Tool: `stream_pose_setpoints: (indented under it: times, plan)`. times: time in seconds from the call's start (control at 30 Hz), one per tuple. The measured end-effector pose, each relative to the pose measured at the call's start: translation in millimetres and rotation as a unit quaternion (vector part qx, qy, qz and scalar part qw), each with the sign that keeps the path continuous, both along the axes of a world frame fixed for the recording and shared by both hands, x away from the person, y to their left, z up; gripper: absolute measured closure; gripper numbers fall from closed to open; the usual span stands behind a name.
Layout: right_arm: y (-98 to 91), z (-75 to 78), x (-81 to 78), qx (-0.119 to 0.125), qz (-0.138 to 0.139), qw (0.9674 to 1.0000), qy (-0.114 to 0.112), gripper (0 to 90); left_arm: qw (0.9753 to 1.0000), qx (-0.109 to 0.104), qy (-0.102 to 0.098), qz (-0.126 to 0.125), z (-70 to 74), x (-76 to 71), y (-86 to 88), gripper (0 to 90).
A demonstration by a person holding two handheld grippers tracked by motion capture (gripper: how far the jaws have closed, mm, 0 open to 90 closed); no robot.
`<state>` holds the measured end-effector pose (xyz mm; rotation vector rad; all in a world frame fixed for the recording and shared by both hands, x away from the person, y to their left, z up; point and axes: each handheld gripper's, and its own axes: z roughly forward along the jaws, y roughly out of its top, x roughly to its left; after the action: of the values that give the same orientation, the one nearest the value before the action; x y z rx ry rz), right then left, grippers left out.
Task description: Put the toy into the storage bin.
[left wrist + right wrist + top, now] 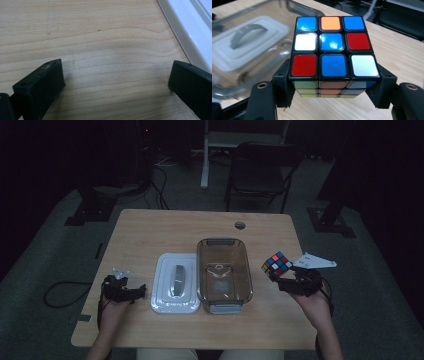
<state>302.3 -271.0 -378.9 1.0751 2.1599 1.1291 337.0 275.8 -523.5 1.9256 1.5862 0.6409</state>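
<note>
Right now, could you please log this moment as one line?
right gripper shut on puzzle cube, lifted | left gripper open over table | container open

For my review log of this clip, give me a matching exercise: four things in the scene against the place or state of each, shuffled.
Things:
1. puzzle cube
2. white lid
3. clear container
4. left gripper

Places or states:
A. open above bare wood, beside the lid's edge
B. flat on the table, left of the container
C. clamped in the right gripper, off the table
D. open-topped, mid-table, nothing inside

Pairs: 1-C, 2-B, 3-D, 4-A
</note>
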Motion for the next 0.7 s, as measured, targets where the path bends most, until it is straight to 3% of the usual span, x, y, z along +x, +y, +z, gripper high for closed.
stream_pose_setpoints:
  times: [0.2,0.4,0.7]
  plan:
    - [18.4,9.1,-0.7,0.01,0.035,0.9993,-0.008,33.8,1.0,0.0,0.0,0.0,0.0,0.0,0.0,0.9]
    - [42.9,14.1,-1.7,0.014,0.084,0.9964,-0.008,33.8,1.0,0.0,0.0,0.0,0.0,0.0,0.0,0.9]
    - [79.3,19.2,2.6,-0.023,0.145,0.9892,0.001,33.8,1.0,0.001,0.001,-0.001,0.0,0.0,0.2,0.9]
